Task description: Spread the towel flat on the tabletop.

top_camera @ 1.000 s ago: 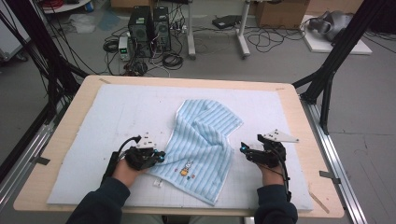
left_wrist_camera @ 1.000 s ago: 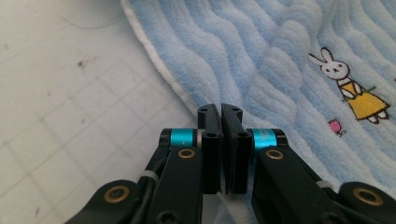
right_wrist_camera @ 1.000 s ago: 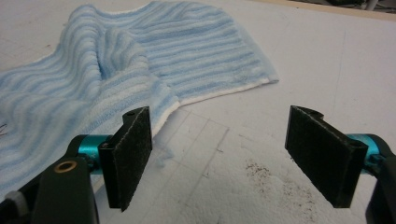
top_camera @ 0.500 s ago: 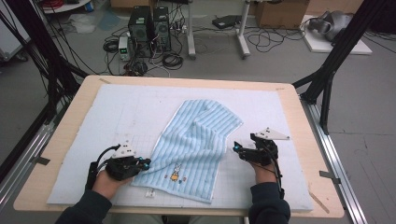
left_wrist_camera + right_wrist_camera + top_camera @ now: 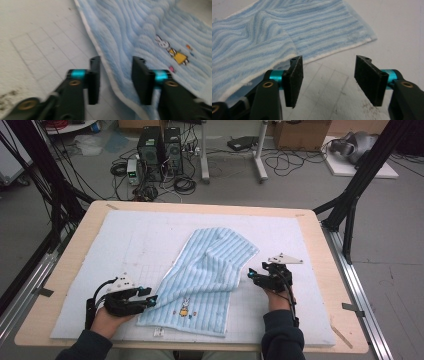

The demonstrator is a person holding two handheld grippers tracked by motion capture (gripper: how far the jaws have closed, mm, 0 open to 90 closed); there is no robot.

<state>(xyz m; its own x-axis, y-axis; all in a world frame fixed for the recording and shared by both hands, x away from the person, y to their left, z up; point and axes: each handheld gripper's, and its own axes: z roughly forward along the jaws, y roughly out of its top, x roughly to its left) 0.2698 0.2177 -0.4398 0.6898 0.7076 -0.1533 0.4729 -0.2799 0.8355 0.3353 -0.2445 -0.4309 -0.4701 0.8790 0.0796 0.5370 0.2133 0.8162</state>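
Towel (image 5: 210,280), blue-striped, spread a little rumpled across middle of white mat (image 5: 100,250), far end angled away, rabbit print near front hem. Left gripper (image 5: 150,298): jaws apart, just been opening, towel's white left edge running between them in left gripper view (image 5: 117,75) but not pinched. Right gripper (image 5: 251,276): jaws apart too, just been closing, bare mat between them, left pad just beside towel's right hem (image 5: 262,45). Beyond mat, wooden table (image 5: 320,235); farther back, computer towers (image 5: 160,145) and cables on floor.
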